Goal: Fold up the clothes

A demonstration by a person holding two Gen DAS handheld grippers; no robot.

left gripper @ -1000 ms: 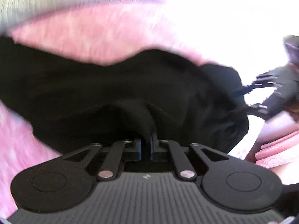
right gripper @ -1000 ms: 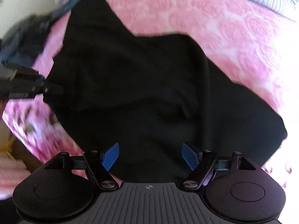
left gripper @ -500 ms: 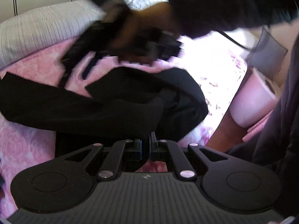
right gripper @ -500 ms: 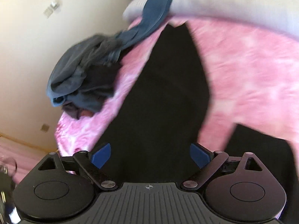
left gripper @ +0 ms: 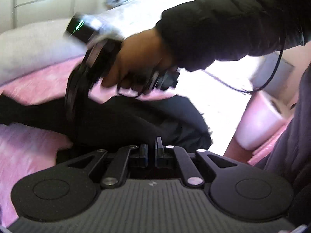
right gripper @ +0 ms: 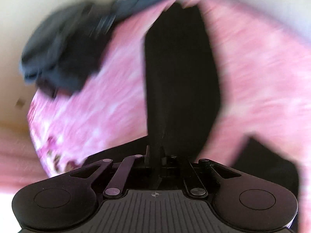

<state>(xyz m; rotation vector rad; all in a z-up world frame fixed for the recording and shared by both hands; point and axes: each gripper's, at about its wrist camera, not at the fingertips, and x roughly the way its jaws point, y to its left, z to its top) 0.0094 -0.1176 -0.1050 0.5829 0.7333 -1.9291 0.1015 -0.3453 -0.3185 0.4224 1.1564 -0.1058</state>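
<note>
A black garment (left gripper: 116, 120) lies spread on the pink bedspread (left gripper: 29, 139). My left gripper (left gripper: 151, 151) is at its near edge, jaws almost together with dark cloth between them. In the right wrist view, a long black strip of the garment (right gripper: 180, 77) runs from the far edge of the bed straight into my right gripper (right gripper: 155, 155), which is shut on it. In the left wrist view, a hand (left gripper: 140, 58) in a black sleeve holds the right gripper's body above the garment, left of centre. Both views are blurred.
A heap of blue-grey clothes (right gripper: 64, 54) sits at the far left of the pink bedspread (right gripper: 116, 101), by a cream wall. A white pillow (left gripper: 29, 48) lies behind the garment. A pink tub (left gripper: 258, 120) stands right of the bed, with a black cable (left gripper: 272, 68) hanging above it.
My right gripper, open before, has shut on a strip of the black garment after swinging towards the heap of clothes. The hand came closer across the left view. The left gripper keeps its hold.
</note>
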